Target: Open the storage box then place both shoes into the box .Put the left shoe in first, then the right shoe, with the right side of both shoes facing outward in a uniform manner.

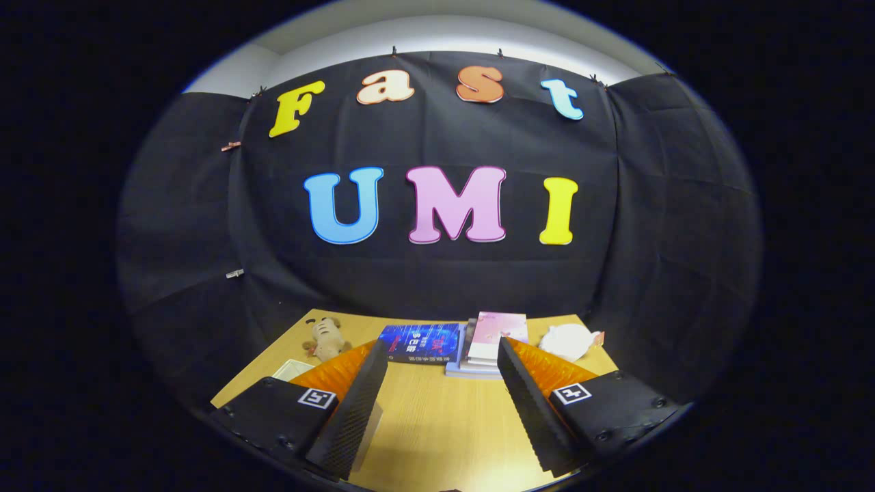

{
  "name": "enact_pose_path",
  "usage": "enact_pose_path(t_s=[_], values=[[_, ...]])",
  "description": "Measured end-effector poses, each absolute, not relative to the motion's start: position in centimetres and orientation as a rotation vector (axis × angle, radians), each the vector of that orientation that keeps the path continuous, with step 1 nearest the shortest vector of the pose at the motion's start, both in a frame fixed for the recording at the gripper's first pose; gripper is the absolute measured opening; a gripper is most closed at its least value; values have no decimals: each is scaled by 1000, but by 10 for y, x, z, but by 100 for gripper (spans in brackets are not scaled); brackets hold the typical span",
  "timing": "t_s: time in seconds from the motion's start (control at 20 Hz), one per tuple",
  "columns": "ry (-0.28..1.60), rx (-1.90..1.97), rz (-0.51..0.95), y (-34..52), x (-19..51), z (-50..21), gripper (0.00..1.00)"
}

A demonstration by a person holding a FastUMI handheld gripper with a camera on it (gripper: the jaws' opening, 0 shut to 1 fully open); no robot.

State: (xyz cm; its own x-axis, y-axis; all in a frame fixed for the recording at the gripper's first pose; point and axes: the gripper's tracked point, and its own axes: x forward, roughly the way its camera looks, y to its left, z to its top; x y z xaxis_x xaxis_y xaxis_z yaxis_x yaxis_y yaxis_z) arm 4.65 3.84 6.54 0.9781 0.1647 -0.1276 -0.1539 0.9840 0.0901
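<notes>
Wood-grain worktop (437, 424) runs ahead of the claw (441, 362) in the gripper view, and the claw's two fingers stand wide apart with bare wood between them. Nothing is held and neither finger touches anything.

Beyond the fingertips, at the far edge of the worktop against the black cloth wall, lie a few things. A blue book (422, 342) lies flat just past the left finger. Beside it, to its right, is a short stack of books with a pink cover (497, 329) on top, and the right finger's tip hides part of it. Farther right sits a white, rounded object (569, 340); I cannot tell what it is. At the far left corner lies a small plush toy (327, 339), and nearer, just outside the left finger, a pale flat thing (294, 370) peeks out, mostly hidden.

As to the task: I can make out no storage box and no shoes among these things, so their place and state cannot be read from this view. Whether the box is open or shut, and whether either shoe is inside, is not settled here. An open, empty claw raised over the worktop would fit equally a moment when the box and shoes are yet to be handled and one when both shoes are already stowed. I would not judge progress further than that.
</notes>
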Motion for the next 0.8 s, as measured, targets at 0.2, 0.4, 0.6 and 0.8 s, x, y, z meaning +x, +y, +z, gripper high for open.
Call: enact_pose_path(t_s=[0.2, 0.4, 0.6, 0.8], values=[[3, 92, 219, 14, 36, 94, 99], [-13, 78, 204, -6, 29, 87, 99], [-30, 99, 149, -17, 20, 85, 99], [-68, 118, 104, -19, 14, 90, 99]])
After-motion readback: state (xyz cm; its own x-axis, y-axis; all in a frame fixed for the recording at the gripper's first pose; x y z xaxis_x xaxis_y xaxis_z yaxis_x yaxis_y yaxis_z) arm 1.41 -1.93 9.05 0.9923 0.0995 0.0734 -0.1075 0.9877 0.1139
